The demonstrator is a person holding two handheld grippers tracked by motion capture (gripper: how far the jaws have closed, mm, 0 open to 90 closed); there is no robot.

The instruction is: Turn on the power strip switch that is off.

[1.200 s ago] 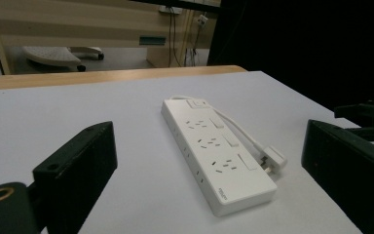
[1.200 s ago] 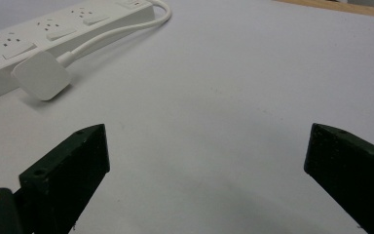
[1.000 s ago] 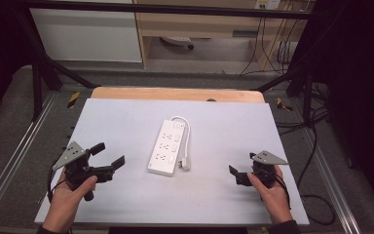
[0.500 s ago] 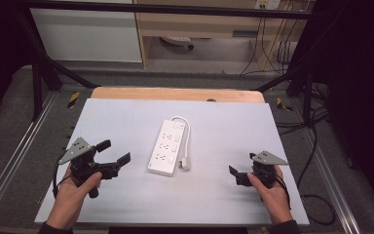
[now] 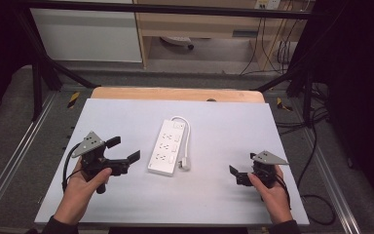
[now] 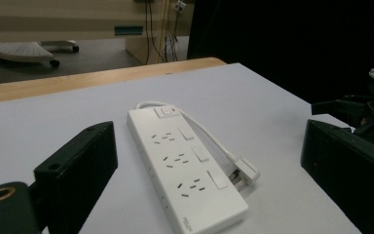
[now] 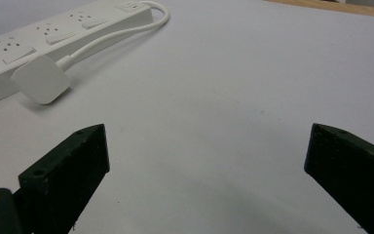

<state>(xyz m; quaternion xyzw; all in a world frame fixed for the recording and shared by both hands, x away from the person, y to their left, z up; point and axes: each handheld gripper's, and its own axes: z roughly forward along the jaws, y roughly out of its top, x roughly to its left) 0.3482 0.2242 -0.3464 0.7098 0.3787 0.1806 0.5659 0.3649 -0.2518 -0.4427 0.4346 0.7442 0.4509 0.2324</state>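
Both claws are being held open and empty above the bench (image 5: 214, 204): the left claw (image 5: 121, 152) is being carried near the left side of a white power strip (image 5: 167, 153), its jaws spread wide and pointed toward it, while the right claw (image 5: 234, 174) is being kept well apart from it at the right, jaws likewise spread over bare surface. One power strip is lying flat near the middle of the bench, its long axis running away from the person; three socket groups are being counted on its face, three small rocker switches beside them and one larger switch at the far end. One short white cord (image 6: 209, 136) is curving out of that far end and back along the right side, ending in one flat white plug (image 7: 41, 79) that is lying just beside the near end of the body. The body is being judged rigid, light and smooth-sided plastic, so some slip between hard jaws is to be expected; a hold across its narrow width, near the middle, is being judged soundest. The cord is being judged pliable, the plug small, stiff and easily pinched by its flat sides
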